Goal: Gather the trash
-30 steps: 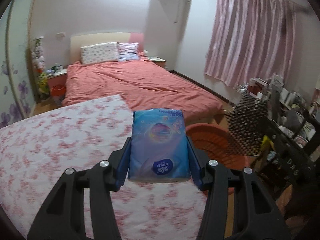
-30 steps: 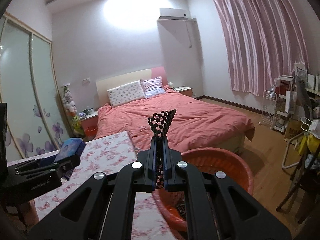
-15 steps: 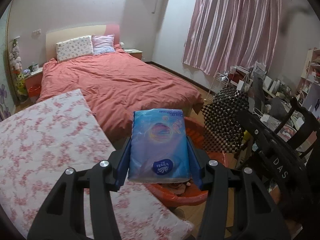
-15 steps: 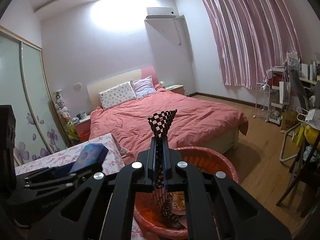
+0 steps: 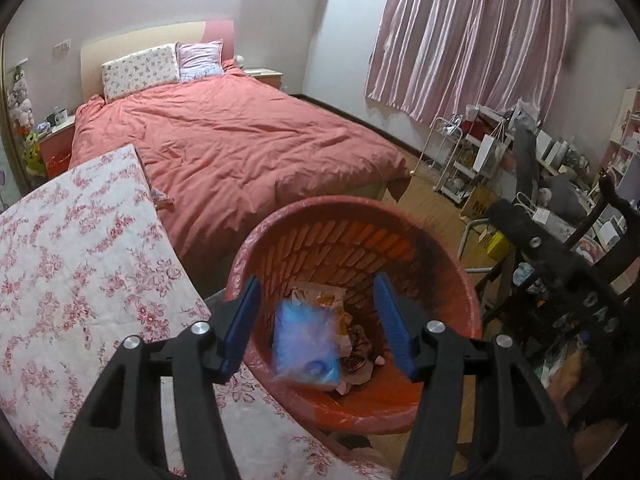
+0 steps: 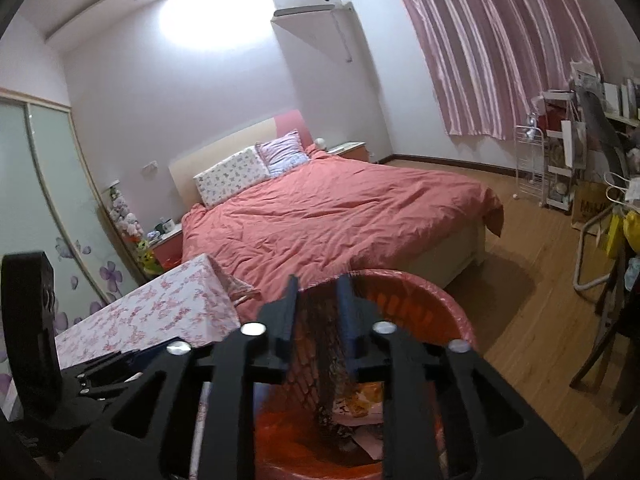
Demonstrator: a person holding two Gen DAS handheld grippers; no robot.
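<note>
Hovering over the red basket (image 5: 452, 280), the left gripper (image 5: 316, 320) points down into it with its blue fingers (image 5: 240, 320) spread and opening wider; the blue tissue pack (image 5: 306, 350) sits blurred between them, clear of both pads, inside the basket's rim and above the crumpled wrappers (image 5: 356, 344) at the bottom; whether it has landed or is in mid-air cannot be told from the blur. Beside the basket on its left lies the floral cloth (image 5: 80, 280), and beyond both stretches the bed (image 5: 240, 152) under its salmon cover, with pink curtains (image 5: 472, 32) on the far wall and a cluttered rack (image 5: 472, 152) to the right.

From the right wrist view the right gripper (image 6: 318, 316) also aims over the basket (image 6: 440, 300); its jaws are parting, with a moderate gap showing between the dark fingers (image 6: 288, 320); the checkered net piece (image 6: 320, 360) hangs blurred in that gap and trails down into the basket, and neither pad can be seen pressing on it; more litter (image 6: 368, 396) lies below it on the basket floor. The left gripper's body (image 6: 112, 368) shows at the lower left edge of this view, just above the floral cloth (image 6: 160, 312); the bed (image 6: 340, 208) fills the middle ground.
</note>
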